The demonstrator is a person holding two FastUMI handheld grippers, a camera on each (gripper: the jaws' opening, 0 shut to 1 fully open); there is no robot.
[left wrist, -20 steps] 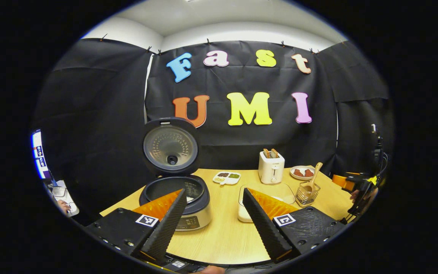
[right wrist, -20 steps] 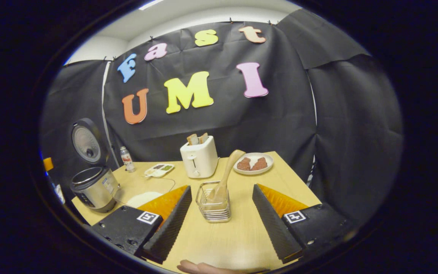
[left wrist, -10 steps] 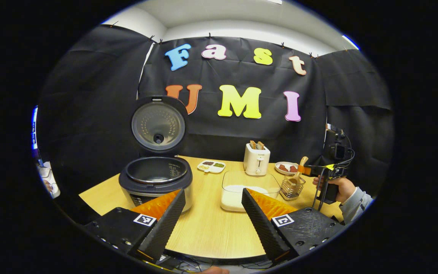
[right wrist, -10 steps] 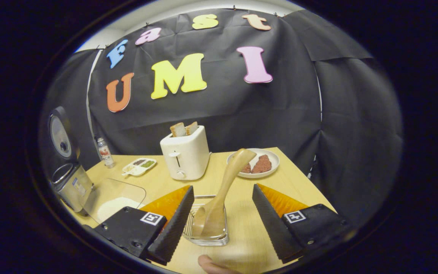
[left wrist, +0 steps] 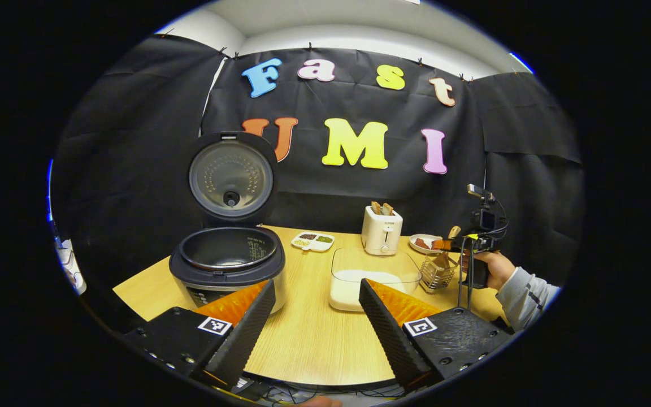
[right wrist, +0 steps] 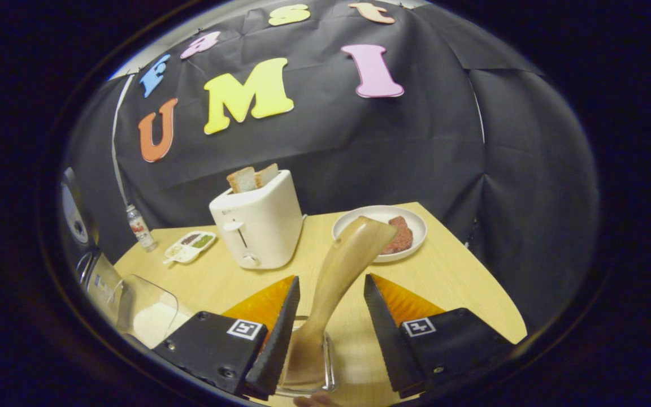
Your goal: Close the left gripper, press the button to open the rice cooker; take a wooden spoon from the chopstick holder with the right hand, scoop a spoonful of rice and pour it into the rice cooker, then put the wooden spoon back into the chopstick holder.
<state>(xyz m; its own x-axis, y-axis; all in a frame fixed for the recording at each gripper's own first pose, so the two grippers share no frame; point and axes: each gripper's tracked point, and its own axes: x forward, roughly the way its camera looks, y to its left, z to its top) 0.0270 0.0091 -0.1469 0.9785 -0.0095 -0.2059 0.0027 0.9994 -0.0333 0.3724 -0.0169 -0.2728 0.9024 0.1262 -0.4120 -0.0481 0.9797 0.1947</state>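
Wooden table (left wrist: 314, 339), bare front edge; rice cooker (left wrist: 228, 265) lid up. Left gripper (left wrist: 317, 297) jaws wide. Right gripper (right wrist: 330, 294) jaws narrowed around wooden spoon (right wrist: 339, 271), contact unclear. Labels illegible.

Black cloth wall (left wrist: 133, 141) backs a light wooden table (left wrist: 314, 339).

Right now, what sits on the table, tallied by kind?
Rice cooker: 1
Toaster: 1
Plate: 1
Divided dish: 1
Clear rice container: 1
Chopstick holder: 1
Wooden spoon: 1
Bottle: 1
Total: 8
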